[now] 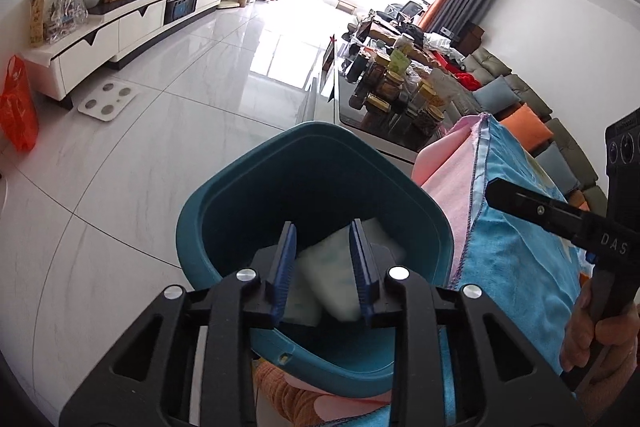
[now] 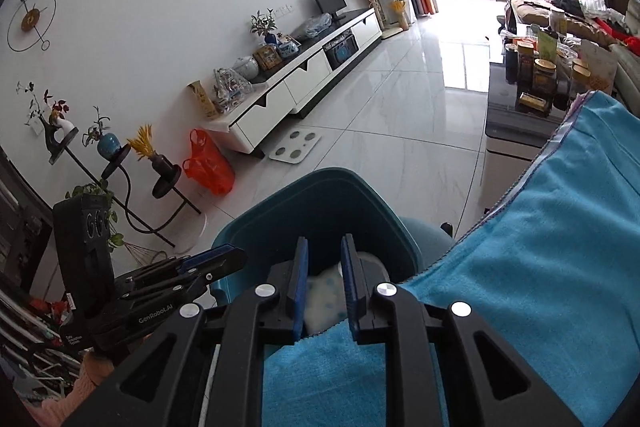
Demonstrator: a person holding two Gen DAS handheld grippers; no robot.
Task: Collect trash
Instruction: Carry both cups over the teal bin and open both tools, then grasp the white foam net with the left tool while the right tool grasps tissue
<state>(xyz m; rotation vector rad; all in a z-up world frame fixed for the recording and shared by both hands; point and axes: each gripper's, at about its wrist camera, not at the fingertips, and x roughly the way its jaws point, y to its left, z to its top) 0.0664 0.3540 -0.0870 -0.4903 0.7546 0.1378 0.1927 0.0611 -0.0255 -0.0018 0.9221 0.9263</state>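
left gripper (image 1: 323, 269) fingers parted, white packet (image 1: 340, 279) loose inside teal bin (image 1: 224, 203) | right gripper (image 2: 324, 287) fingers parted, empty, near rim | risk: bin tips off blue towel (image 2: 540, 267) if nudged

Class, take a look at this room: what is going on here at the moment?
A person holds a two-finger gripper in each hand over a teal bin beside a blue cloth. The left gripper hangs just above the bin's opening with a whitish packet showing between its parted fingers; the packet looks blurred, and whether the pads touch it is unclear. The right gripper points at the bin from the cloth side, apparently holding nothing. White trash already lies inside.
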